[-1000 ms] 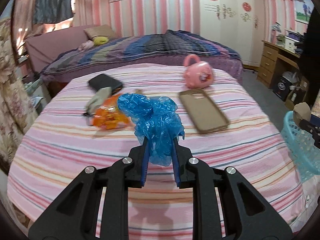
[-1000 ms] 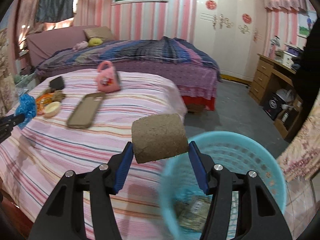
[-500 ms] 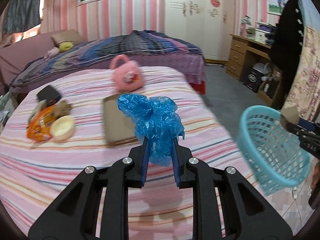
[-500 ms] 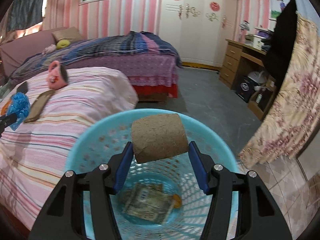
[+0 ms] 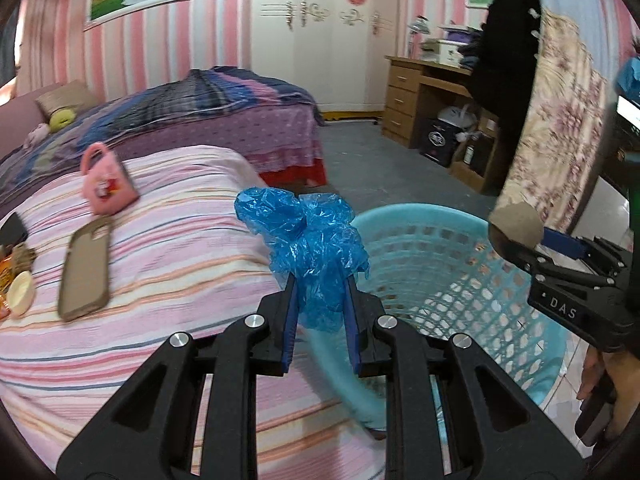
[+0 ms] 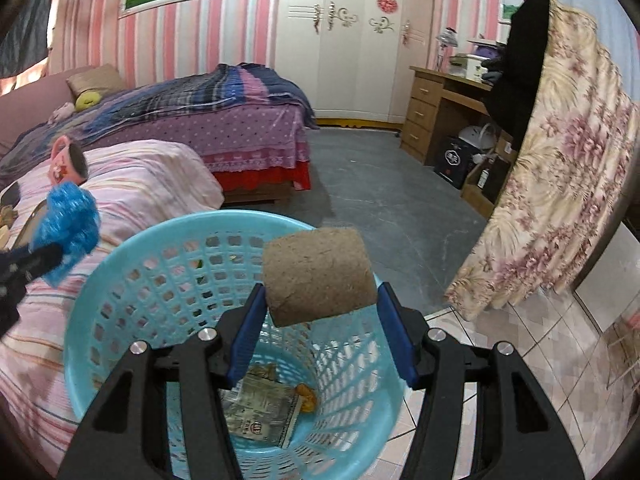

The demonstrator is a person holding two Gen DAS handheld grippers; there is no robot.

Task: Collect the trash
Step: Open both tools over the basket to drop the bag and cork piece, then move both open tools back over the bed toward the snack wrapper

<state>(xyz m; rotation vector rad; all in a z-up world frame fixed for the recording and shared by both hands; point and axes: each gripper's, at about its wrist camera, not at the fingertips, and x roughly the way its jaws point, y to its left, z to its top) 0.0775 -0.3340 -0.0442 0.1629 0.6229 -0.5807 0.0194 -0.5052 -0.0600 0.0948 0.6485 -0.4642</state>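
Trash basket (image 6: 120, 280) stands on the floor beside the striped bed (image 5: 180, 240), with a wrapper (image 6: 260, 412) at its bottom. Right claw (image 6: 320, 312) tilts downward above the basket opening and grips a brown cardboard roll (image 6: 318, 276). Left claw (image 5: 320, 312), also tilted downward, is closed on a crumpled blue plastic bag (image 5: 308, 240) at the basket's rim, on the bed side.

Left gripper (image 5: 320, 316) jaws clamped narrow, right gripper (image 6: 320, 312) jaws clamped wider

2 grippers, 1 basket (image 6: 120, 264), 1 blue bag (image 5: 312, 236), 1 cardboard roll (image 6: 318, 276), 2 beds, 1 pink purse (image 5: 106, 186), 1 phone case (image 5: 86, 266).
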